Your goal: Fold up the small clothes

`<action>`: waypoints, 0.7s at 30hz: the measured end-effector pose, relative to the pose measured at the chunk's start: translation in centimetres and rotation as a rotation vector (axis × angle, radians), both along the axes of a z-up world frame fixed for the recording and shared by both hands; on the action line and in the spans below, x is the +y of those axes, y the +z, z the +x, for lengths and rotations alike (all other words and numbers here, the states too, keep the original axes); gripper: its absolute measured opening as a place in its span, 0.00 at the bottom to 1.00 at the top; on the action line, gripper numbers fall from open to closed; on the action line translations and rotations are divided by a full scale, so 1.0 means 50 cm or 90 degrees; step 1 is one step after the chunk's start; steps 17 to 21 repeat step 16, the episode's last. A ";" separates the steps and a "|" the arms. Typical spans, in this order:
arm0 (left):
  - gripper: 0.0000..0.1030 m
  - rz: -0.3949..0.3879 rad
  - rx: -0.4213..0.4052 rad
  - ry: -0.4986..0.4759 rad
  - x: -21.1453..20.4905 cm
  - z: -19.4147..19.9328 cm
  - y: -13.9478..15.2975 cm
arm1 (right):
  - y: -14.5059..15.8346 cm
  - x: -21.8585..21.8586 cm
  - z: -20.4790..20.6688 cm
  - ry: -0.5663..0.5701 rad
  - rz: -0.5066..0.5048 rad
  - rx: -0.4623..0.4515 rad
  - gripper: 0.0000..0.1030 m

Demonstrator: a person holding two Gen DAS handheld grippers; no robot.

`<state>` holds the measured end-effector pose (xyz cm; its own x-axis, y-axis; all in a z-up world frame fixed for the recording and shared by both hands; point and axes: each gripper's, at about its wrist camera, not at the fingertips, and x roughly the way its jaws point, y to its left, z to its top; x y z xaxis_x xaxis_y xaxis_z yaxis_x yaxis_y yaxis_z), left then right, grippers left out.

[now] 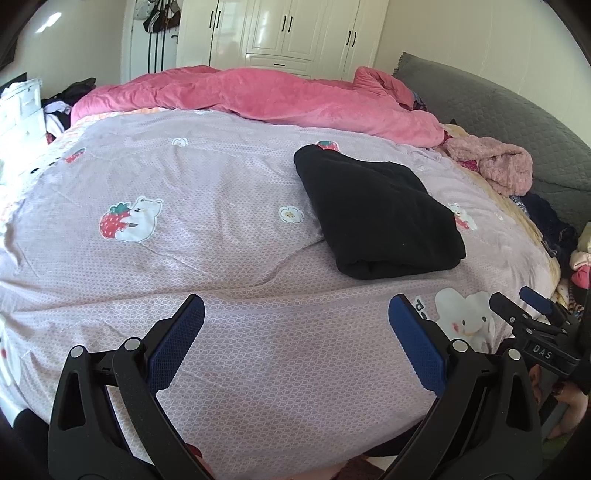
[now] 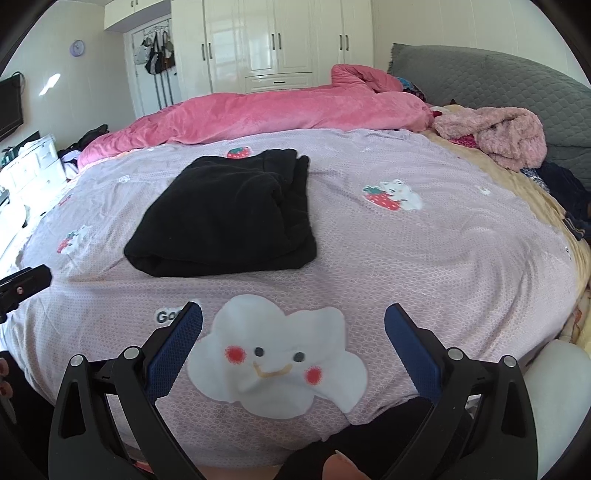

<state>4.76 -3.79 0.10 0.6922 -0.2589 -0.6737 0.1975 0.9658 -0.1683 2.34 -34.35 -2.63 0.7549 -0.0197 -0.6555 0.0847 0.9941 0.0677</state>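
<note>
- Black garment (image 1: 376, 218) lies folded into a thick rectangle on the bed cover (image 1: 229, 258), a lilac sheet with strawberry and bear prints; its rolled fold edge faces the cameras.
- Nothing touches the garment. Bare cover lies on all its sides, with the widest free area between its near edge and the claws.
- Left claw (image 1: 295, 343) hovers over the near part of the bed, its blue pads wide apart and holding nothing.
- Right claw (image 2: 293, 345) is also spread wide and empty, above a white cloud face print (image 2: 275, 354) on the cover.
- Behind the garment a pink blanket (image 1: 266, 96) is bunched along the far edge of the bed, well apart from it.
- A fluffy pink garment (image 2: 498, 133) lies near the grey headboard (image 2: 491, 77), at the right side of the bed, with dark clothes heaped beside it.
- The left wrist view shows the garment to the right of centre and the right claw (image 1: 524, 306) at its right border; the right wrist view shows the garment to the left of centre.
- Only the right wrist view shows the whole cloud face, a round wall clock (image 2: 77, 48) and a dark screen (image 2: 10, 103) on the left wall.
- Both views show white wardrobe doors (image 1: 280, 33) behind the bed and bags hanging on a door to their left.
</note>
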 end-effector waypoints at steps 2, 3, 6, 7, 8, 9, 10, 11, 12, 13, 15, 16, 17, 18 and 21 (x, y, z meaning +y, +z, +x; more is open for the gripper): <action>0.91 -0.010 0.022 0.010 0.012 0.006 -0.005 | -0.001 -0.033 -0.011 -0.045 -0.004 -0.001 0.96; 0.91 -0.012 0.028 0.017 0.020 0.009 -0.008 | -0.001 -0.057 -0.019 -0.072 -0.005 -0.003 0.96; 0.91 -0.004 0.017 0.052 0.066 0.016 -0.010 | -0.005 -0.135 -0.050 -0.154 -0.005 -0.005 0.96; 0.91 0.002 0.012 0.073 0.092 0.022 -0.009 | -0.008 -0.179 -0.065 -0.193 -0.005 -0.003 0.96; 0.91 0.010 0.012 0.097 0.118 0.029 -0.010 | -0.012 -0.222 -0.082 -0.237 -0.008 -0.003 0.96; 0.91 0.012 0.013 0.120 0.155 0.039 -0.012 | -0.016 -0.260 -0.096 -0.275 -0.013 -0.004 0.96; 0.91 0.013 0.018 0.136 0.182 0.047 -0.015 | -0.024 -0.314 -0.118 -0.328 -0.022 -0.001 0.96; 0.91 0.024 0.034 0.173 0.235 0.063 -0.024 | -0.033 -0.359 -0.138 -0.373 -0.030 0.005 0.96; 0.91 0.029 0.043 0.199 0.271 0.073 -0.030 | -0.043 -0.404 -0.158 -0.419 -0.040 0.015 0.96; 0.91 0.034 0.051 0.232 0.317 0.084 -0.037 | -0.057 -0.463 -0.186 -0.477 -0.045 0.029 0.96; 0.91 0.059 0.071 0.322 0.423 0.104 -0.049 | -0.080 -0.551 -0.233 -0.559 -0.046 0.048 0.96; 0.91 0.065 0.078 0.354 0.469 0.112 -0.051 | -0.093 -0.601 -0.261 -0.608 -0.048 0.061 0.96; 0.91 0.065 0.078 0.354 0.469 0.112 -0.051 | -0.093 -0.601 -0.261 -0.608 -0.048 0.061 0.96; 0.91 0.065 0.078 0.354 0.469 0.112 -0.051 | -0.093 -0.601 -0.261 -0.608 -0.048 0.061 0.96; 0.91 0.065 0.078 0.354 0.469 0.112 -0.051 | -0.093 -0.601 -0.261 -0.608 -0.048 0.061 0.96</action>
